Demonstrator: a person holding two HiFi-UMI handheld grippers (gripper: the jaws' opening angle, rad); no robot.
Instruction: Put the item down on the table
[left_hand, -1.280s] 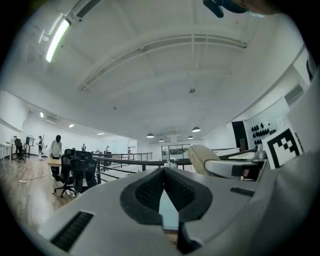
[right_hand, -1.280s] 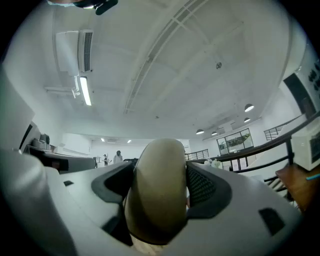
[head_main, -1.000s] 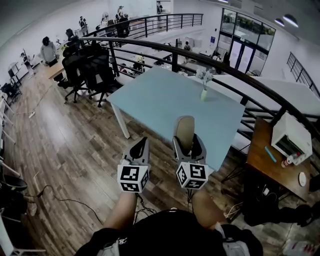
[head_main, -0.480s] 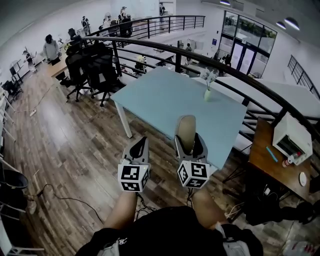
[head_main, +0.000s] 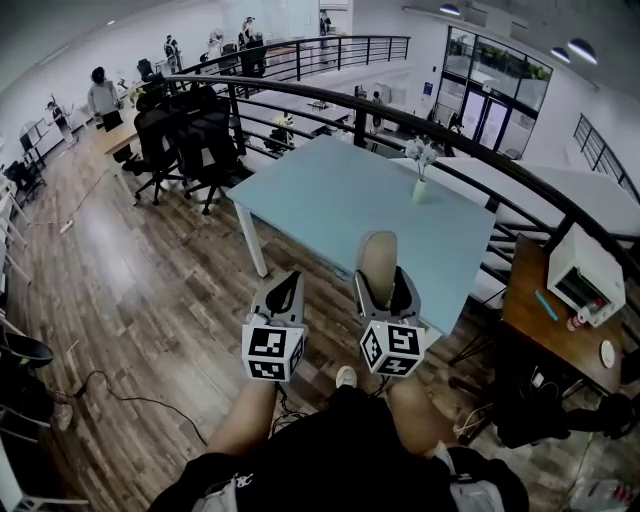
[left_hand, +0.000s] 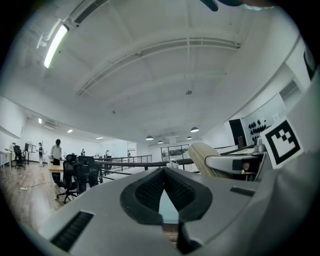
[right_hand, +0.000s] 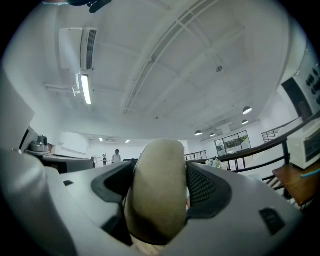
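Observation:
My right gripper (head_main: 381, 285) is shut on a long beige oval item (head_main: 376, 262), which sticks out past its jaws toward the near edge of the light blue table (head_main: 330, 205). In the right gripper view the beige item (right_hand: 157, 190) fills the space between the dark pads (right_hand: 202, 187). My left gripper (head_main: 281, 298) hangs beside it over the wooden floor, its jaws together with nothing between them; the left gripper view shows its pads (left_hand: 150, 192) meeting at the tip. Both are held short of the table, near the person's body.
A small vase with white flowers (head_main: 421, 178) stands at the table's far right. A curved black railing (head_main: 300, 95) runs behind the table. Black office chairs (head_main: 185, 145) stand to the left. A wooden side table (head_main: 555, 340) with a white box is at the right.
The view has drifted slightly forward toward the table; a shoe now shows below the grippers. Both grippers keep their pose and the right still holds the beige item.

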